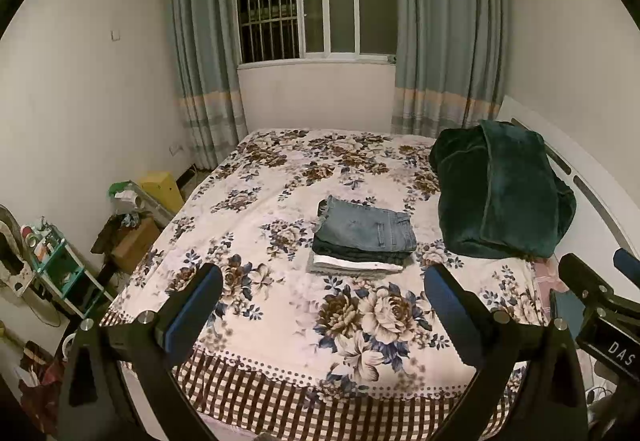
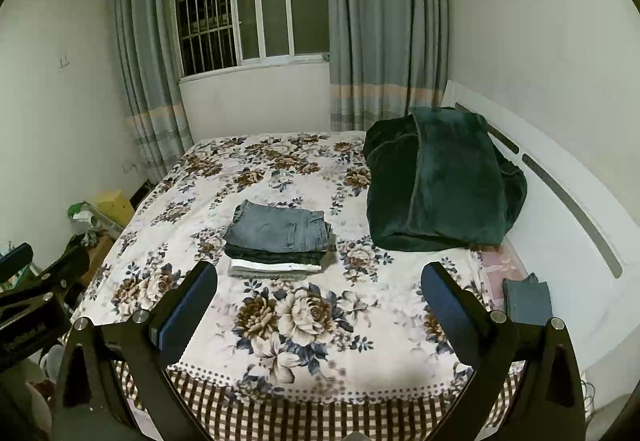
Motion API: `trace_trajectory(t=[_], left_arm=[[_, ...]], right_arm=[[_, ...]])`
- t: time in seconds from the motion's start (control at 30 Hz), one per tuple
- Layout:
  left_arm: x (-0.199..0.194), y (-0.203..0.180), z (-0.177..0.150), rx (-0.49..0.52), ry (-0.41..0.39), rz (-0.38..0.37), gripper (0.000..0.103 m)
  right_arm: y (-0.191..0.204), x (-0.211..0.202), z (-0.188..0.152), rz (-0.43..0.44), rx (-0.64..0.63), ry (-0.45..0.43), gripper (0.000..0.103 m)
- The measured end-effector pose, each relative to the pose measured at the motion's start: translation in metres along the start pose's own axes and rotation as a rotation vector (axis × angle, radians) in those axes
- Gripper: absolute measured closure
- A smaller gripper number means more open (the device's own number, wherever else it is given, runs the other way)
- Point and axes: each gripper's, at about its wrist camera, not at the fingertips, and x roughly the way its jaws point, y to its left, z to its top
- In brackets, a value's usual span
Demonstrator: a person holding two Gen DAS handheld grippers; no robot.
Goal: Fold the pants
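Observation:
A stack of folded pants (image 1: pixel 362 241) lies in the middle of the floral bed, blue jeans (image 1: pixel 368 227) on top, dark and white pieces beneath. It also shows in the right wrist view (image 2: pixel 278 241). My left gripper (image 1: pixel 324 299) is open and empty, held above the bed's near end, short of the stack. My right gripper (image 2: pixel 320 295) is open and empty, likewise short of the stack. Another folded blue piece (image 2: pixel 527 299) lies at the bed's right edge by the headboard. The right gripper shows at the right of the left wrist view (image 1: pixel 600 293).
A dark green blanket (image 1: pixel 504 197) is heaped at the right near the white headboard (image 2: pixel 568 193). The floral bedsheet (image 1: pixel 280 321) covers the bed. Boxes and a cluttered shelf (image 1: pixel 60 273) stand on the floor at left. A window and curtains are behind.

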Motion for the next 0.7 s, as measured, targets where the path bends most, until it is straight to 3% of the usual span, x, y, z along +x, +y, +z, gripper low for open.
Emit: trace_trajectory(t=[0.7], left_arm=[[-0.024, -0.005, -0.008, 0.008, -0.003, -0.030, 0.000]], right_arm=[[0.010, -0.016, 0.002, 0.018, 0.005, 0.010, 0.000]])
